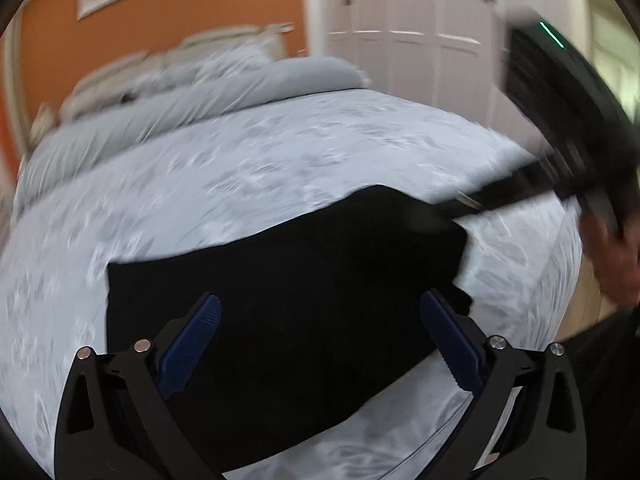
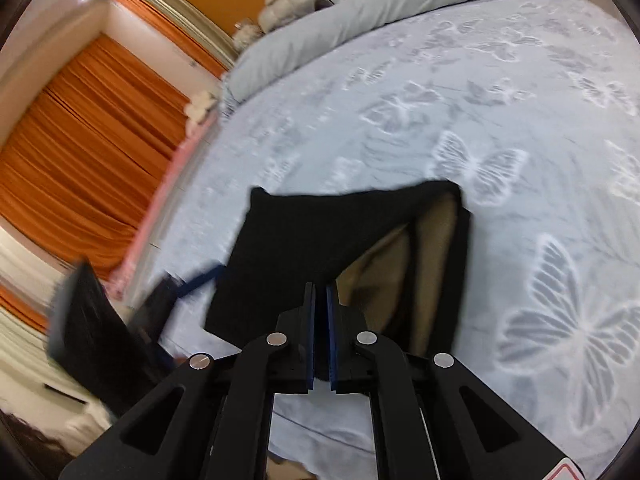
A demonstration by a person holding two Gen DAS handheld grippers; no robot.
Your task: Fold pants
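Left wrist view shows the left hand-held gripper with its blue fingers spread wide. Nothing is between them. Under it the black pants lie folded flat on the bed. The bed has a pale cover with butterflies on it. A grey blanket is bunched at the far end. At the right edge the other gripper is a dark blur with a hand on it, and its tips reach the far right corner of the pants.

Right wrist view shows, low on the left, the left gripper as a dark blur beside the pants. In the middle the right hand-held gripper is clenched, with its two fingers pressed close together. Black cloth sits right at its tips, but I cannot tell if it is pinched. The top layer there is lifted, and a tan lining shows inside.
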